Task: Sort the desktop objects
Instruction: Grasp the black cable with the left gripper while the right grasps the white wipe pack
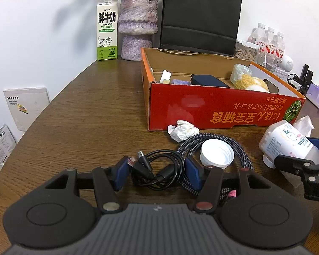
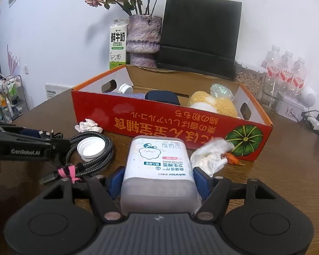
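Left tongs point(image 1: 157, 173) stand half-open around a coiled black cable point(image 1: 159, 170); right tongs point(image 2: 157, 180) clamp a cotton-bud tub point(image 2: 157, 170). Squeezing the whole coil before lifting toward the red box point(image 1: 202, 106) should prevent unravelling.

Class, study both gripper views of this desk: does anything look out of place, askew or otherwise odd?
Yes. The cotton bud jar lies on its side between the right gripper fingers, with its white lid off, resting upside down on the braided cable. Crumpled tissues litter the table before the red box.
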